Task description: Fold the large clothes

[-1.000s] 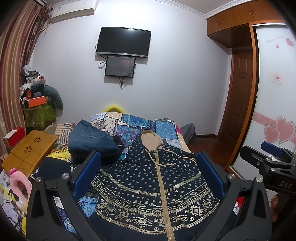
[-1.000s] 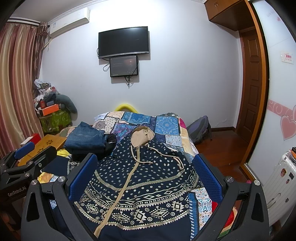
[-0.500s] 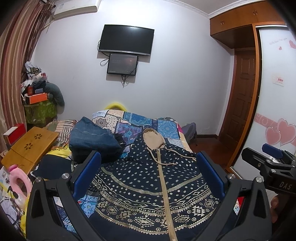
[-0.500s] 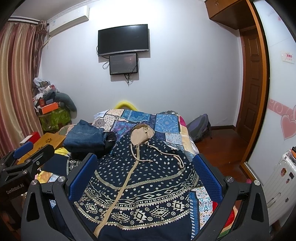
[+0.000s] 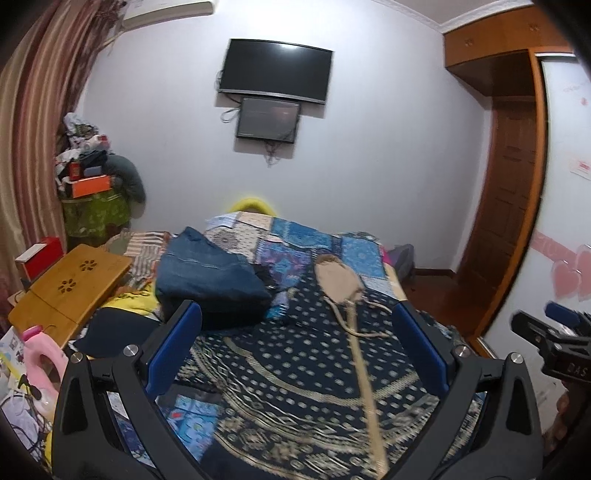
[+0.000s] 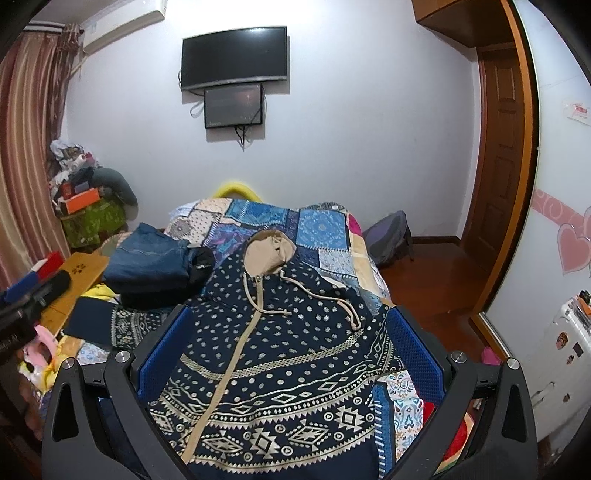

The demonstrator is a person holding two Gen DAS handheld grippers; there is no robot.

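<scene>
Hovering with jaws spread wide and empty, each hand-held gripper, left (image 5: 295, 345) and right (image 6: 290, 343), frames the patterned hoodie (image 6: 273, 354) at lower centre.

— Counted on the bed: one patterned hoodie (image 6: 280, 354), one folded pair of jeans (image 6: 147, 260).

— On the far wall: two screens (image 6: 234, 55), one air conditioner (image 6: 123, 24). Far right: one backpack (image 6: 388, 236). Left: one wooden tray table (image 5: 70, 291).

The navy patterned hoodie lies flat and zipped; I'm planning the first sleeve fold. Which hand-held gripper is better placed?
Probably left: the left hand-held gripper sits toward the hoodie's outstretched navy sleeve. The right hand-held gripper shows no sleeve. Both are open.
</scene>
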